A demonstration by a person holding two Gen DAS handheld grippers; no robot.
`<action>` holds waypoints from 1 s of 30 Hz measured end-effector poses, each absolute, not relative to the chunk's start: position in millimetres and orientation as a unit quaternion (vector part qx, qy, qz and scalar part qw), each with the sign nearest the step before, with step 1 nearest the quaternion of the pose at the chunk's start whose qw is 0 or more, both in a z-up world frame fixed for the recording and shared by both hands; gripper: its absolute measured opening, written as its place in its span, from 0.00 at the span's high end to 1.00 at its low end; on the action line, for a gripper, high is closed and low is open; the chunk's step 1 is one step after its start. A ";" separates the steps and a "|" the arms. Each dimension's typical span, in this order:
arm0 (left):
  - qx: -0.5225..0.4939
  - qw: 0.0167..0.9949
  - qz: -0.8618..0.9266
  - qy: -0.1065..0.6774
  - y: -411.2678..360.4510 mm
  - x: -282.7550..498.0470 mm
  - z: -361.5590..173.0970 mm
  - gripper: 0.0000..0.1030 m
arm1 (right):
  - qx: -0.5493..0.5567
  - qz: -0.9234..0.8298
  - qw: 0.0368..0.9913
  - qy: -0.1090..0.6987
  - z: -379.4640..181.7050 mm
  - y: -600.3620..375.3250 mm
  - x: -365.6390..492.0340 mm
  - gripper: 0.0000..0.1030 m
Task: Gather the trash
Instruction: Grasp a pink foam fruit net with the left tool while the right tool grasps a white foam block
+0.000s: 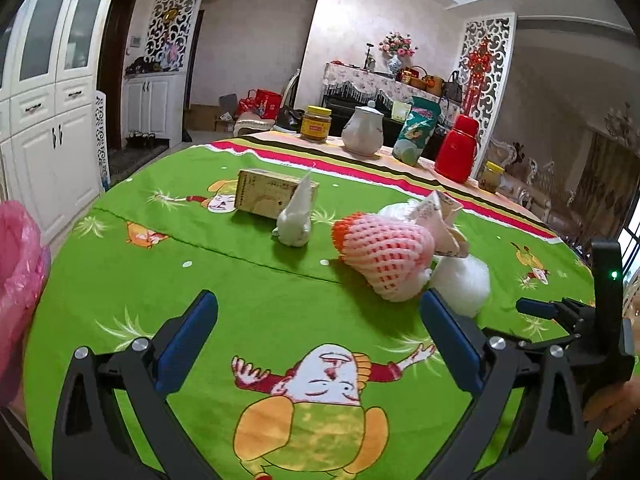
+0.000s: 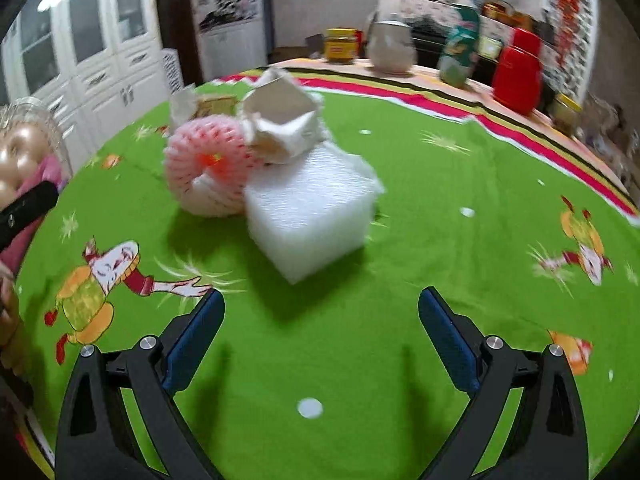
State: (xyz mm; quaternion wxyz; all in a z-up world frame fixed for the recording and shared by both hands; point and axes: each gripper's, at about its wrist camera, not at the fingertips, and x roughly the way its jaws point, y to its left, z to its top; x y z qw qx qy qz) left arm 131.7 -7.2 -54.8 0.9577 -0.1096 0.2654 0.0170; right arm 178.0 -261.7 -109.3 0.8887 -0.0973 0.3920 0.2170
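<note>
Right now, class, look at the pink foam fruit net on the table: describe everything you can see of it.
The foam fruit net is a soft pink-and-white mesh sleeve with an orange rim at one open end. It lies on its side on the green tablecloth, empty and slightly squashed. A torn paper carton leans against it and a white foam block touches its side. Neither gripper touches it.
</note>
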 end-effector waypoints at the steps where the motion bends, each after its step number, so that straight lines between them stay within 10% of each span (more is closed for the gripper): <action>1: -0.113 0.957 0.018 0.266 -4.9 132.6 -57.3 0.05 | -0.103 0.221 0.887 0.393 -110.2 -258.9 178.8 0.10; 23: -0.115 0.949 -0.015 0.293 -9.4 140.4 -67.5 0.05 | -0.097 0.240 0.882 0.393 -104.6 -234.0 230.6 0.11; 25: -0.120 0.946 -0.015 0.303 -8.2 143.6 -69.6 0.05 | -0.085 0.256 0.881 0.389 -105.8 -234.5 229.9 0.28; 30: -0.126 0.940 -0.017 0.318 -8.6 148.7 -73.4 0.05 | -0.071 0.262 0.893 0.359 -95.6 -248.9 201.3 0.29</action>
